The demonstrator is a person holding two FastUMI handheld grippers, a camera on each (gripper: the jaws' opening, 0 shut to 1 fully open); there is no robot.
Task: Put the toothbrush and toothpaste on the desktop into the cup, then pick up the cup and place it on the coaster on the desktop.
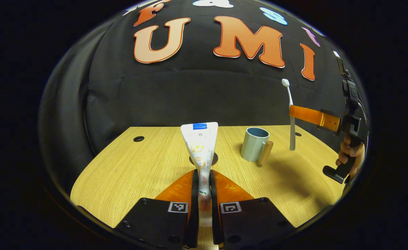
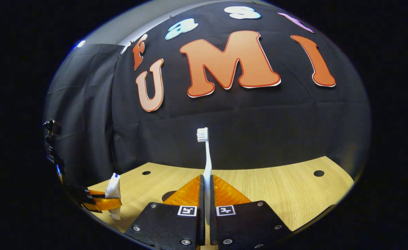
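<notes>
The toothpaste tube [image 1: 201, 147] stands upright in the left gripper view, its flat crimped end with a blue band at the top, clamped near its lower end between the two fingers of the left gripper [image 1: 204, 189], which are closed tight against its sides. It is held above the wooden desktop [image 1: 127, 166]. Behind the tube a dark round coaster [image 1: 213, 159] lies flat on the wood, mostly hidden. To the right stands the pale blue-grey cup [image 1: 254, 143] with a wooden handle, upright and open-mouthed. Just beyond the cup, the toothbrush [image 1: 290, 114] hangs vertical, bristles up, gripped at mid-handle by the right gripper [image 1: 292, 113], whose grip a hand [image 1: 351, 156] holds at the far right.

In the right gripper view, the toothbrush [image 2: 207, 159] rises straight up from between the right gripper [image 2: 206, 191] fingers, which are pressed shut on its white handle, bristle head at the top facing left. The desktop [image 2: 280, 194] stretches beneath it. At the left edge, the left gripper [image 2: 112, 203] shows holding the toothpaste tube [image 2: 113, 194] upright above the wood. A sliver of the dark coaster [image 2: 169, 195] shows beside the near finger.
</notes>
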